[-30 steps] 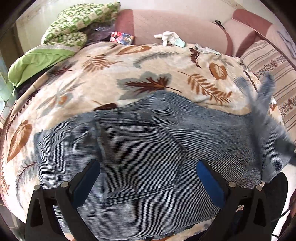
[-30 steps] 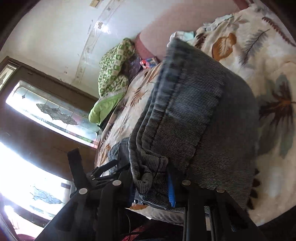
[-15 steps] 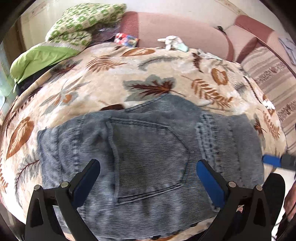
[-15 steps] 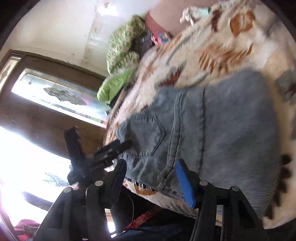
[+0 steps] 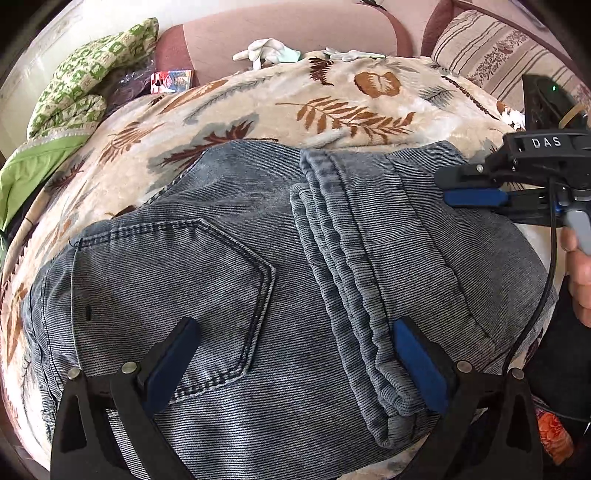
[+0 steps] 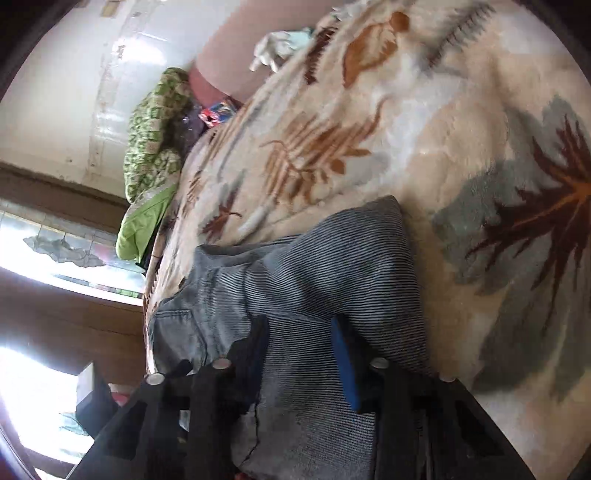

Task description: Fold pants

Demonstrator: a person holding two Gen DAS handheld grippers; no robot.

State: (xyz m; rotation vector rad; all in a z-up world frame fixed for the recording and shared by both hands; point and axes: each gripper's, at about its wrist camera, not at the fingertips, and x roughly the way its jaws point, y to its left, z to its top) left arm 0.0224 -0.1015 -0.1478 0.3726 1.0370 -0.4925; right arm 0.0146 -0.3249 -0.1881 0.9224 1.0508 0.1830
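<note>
The blue denim pants (image 5: 258,280) lie folded on the leaf-print blanket (image 5: 332,110), back pocket up, with the leg hems laid across the right half. My left gripper (image 5: 295,365) is open and empty, just above the pants' near edge. My right gripper (image 5: 454,184) shows at the right of the left wrist view, lying sideways at the pants' right fold. In the right wrist view the pants (image 6: 295,295) lie between its open jaws (image 6: 303,354), which stand apart over the fold; I cannot tell whether they touch the cloth.
The blanket covers a couch with a pink backrest (image 5: 295,33). A green patterned cushion (image 5: 81,88), a small colourful packet (image 5: 171,79) and white gloves (image 5: 269,53) lie at the back. A striped cushion (image 5: 491,48) is at the right. A window (image 6: 55,251) is on the left.
My right gripper carried the pant legs over onto the seat, let go and opened, then moved to the right fold. My left gripper stayed open and moved closer.
</note>
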